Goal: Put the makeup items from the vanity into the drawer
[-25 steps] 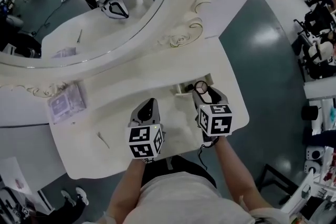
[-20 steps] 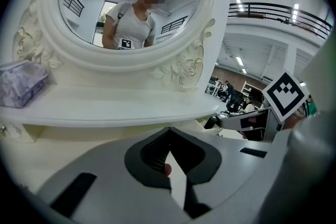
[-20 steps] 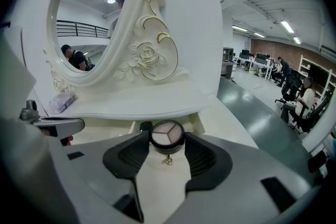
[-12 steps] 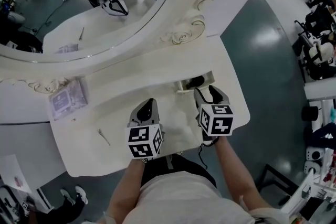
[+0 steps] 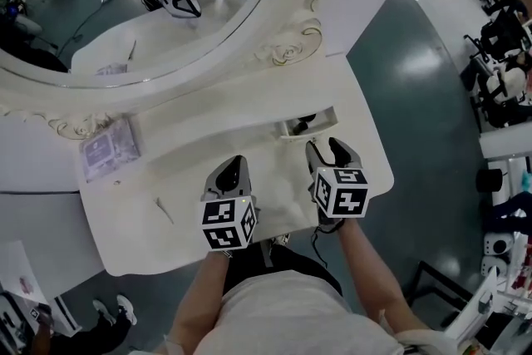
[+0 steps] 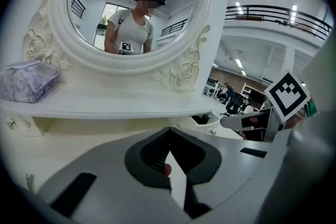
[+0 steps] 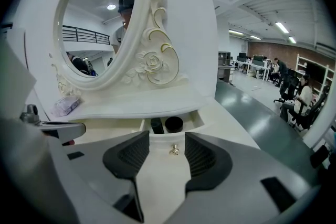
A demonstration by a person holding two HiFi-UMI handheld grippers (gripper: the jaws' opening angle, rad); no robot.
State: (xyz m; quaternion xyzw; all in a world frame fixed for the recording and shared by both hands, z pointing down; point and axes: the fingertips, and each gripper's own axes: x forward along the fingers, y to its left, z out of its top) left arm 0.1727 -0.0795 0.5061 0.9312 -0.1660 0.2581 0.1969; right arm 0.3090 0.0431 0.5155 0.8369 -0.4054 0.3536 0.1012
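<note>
Head view: white vanity [image 5: 133,237] with oval mirror [image 5: 125,4] in a carved frame. Both grippers are over the front half of the tabletop, side by side.

Left gripper [image 5: 235,168]: low over the middle of the tabletop, pointing toward the mirror. In its own view the jaws are drawn together and the pads meet at the tips. A small reddish item [image 6: 167,169] is pinched between them. Only a nub of it shows; cannot tell what it is.

Right gripper [image 5: 324,150]: jaws spread wide, with nothing between them. It sits just in front of the drawer [image 5: 290,128], not touching it. In the right gripper view the gap between the jaws frames the drawer's small gold knob [image 7: 174,150].

The drawer is on the vanity's right side, under the raised shelf, and is pulled partly open. Two things lie inside: a slim dark item [image 7: 157,125] and, just beside it on the right, a round black item [image 7: 174,123].

A pale purple tissue pack [image 5: 108,150] lies on the raised shelf at the left, below the mirror frame, well apart from both grippers. A thin stick-like item [image 5: 164,212] lies loose on the tabletop, left of the left gripper. It is too small to identify.

The mirror reflects both grippers and the person's torso.
</note>
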